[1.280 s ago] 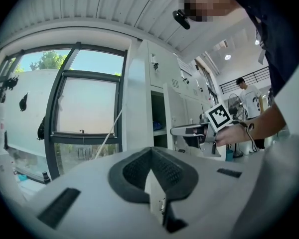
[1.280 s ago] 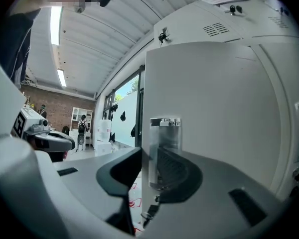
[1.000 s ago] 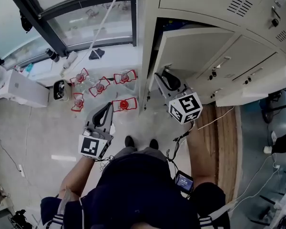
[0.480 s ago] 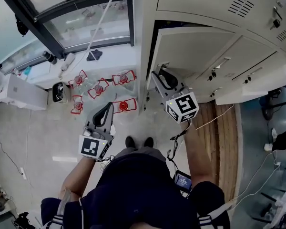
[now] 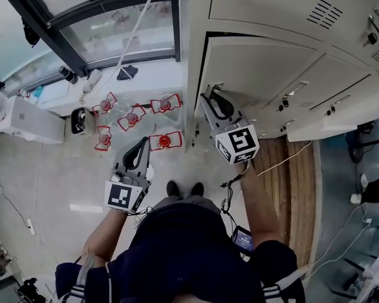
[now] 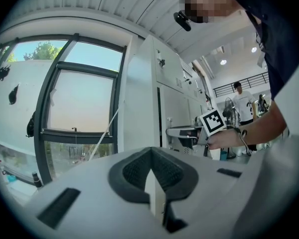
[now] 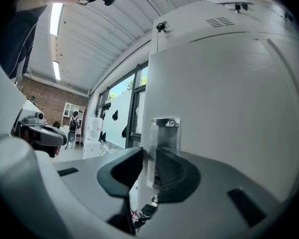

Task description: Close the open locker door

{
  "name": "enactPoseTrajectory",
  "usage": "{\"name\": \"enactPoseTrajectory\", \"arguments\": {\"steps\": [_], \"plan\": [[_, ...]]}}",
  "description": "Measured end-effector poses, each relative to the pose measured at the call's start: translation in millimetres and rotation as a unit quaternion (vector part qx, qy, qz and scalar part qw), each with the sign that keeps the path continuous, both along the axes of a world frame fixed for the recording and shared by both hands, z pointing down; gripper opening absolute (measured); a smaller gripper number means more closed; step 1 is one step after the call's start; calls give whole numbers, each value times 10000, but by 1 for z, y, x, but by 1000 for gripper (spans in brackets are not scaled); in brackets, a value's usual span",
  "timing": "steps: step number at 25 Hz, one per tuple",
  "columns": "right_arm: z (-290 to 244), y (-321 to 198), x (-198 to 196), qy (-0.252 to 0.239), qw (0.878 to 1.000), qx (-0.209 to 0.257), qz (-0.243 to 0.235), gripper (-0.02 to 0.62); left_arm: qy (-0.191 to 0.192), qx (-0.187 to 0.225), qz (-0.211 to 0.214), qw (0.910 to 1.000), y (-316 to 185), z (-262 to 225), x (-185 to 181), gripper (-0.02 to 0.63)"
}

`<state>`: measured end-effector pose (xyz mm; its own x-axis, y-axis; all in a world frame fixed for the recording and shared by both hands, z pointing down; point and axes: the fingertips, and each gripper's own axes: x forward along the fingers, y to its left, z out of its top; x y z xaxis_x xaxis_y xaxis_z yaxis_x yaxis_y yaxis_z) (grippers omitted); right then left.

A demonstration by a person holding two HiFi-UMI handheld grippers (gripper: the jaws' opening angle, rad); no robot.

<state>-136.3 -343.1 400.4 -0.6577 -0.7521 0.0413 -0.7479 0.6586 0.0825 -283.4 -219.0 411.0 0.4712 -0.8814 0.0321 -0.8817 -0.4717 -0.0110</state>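
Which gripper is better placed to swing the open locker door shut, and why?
Right. The right gripper is closed on the locker door's free edge at its pull tab, so it could probably just push. The left gripper hangs shut, well apart from the lockers.

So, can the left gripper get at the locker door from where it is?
Probably yes: nothing stands between the left gripper and the locker door, though the right gripper holds its edge.
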Motion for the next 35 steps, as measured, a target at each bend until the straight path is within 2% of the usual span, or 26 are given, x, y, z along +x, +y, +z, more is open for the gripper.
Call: {"name": "enactPoseTrajectory", "arguments": {"steps": [17,22,26,35], "plan": [[0,-14,-2,510,9929,161,1058,94,2,-4,-24,10000,-5,0,-10,2],[0,-18,-2,554,9903,129,1268,94,13,-45,-22,10000,-6,1,-11,2],[0,-19,0,460,9897,108,1348,69,-3,-68,-36,10000,-5,3,-15,2],[2,-24,2,655,9848,128,1603,58,-32,-91,-4,10000,-7,7,-16,2]]}}
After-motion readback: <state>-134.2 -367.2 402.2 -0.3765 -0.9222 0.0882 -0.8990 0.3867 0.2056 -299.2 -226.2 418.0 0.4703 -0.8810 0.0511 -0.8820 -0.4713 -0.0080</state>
